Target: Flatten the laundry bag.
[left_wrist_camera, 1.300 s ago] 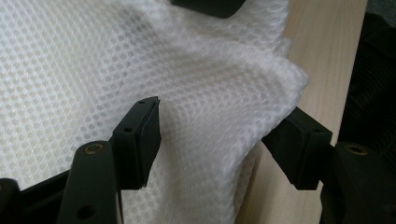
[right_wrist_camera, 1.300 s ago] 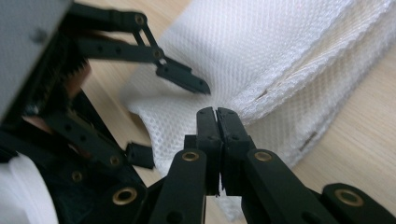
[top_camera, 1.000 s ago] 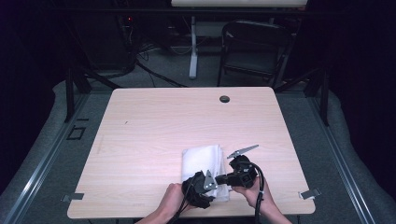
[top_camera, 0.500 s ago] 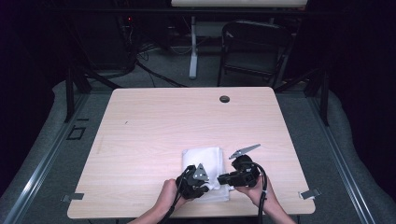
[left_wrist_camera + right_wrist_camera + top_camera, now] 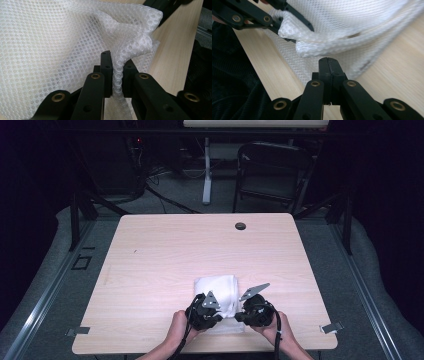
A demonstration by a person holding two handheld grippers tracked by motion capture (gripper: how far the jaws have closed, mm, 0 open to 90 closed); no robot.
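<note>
White mesh fabric, a folded net cloth or bag with a honeycomb weave, lies on the pale wooden table near its front edge, right of centre, just ahead of the person's two hands.

On the left, the left gripper sits at the cloth's near left corner. In the left gripper view its black jaws have just been closing and now pinch a gathered ridge of the mesh between the pads, the fabric bunching and rising above them. That corner is grasped and slightly lifted off the tabletop.

On the right, the right gripper rests just beside the cloth's near right edge. In the right gripper view its jaws are pressed together with nothing between them; a rolled hem of the mesh lies just beyond the tips, apart from them, and the left gripper shows farther off with its bunch of fabric.

The step in hand appears to be taking hold of the cloth's near edge with both grippers, and only the left side is secured. The next move likely calls for the right jaws to open, advance onto the hem ahead and clamp it, while the left grip stays firm. Mesh this soft may slip or catch in several layers.
</note>
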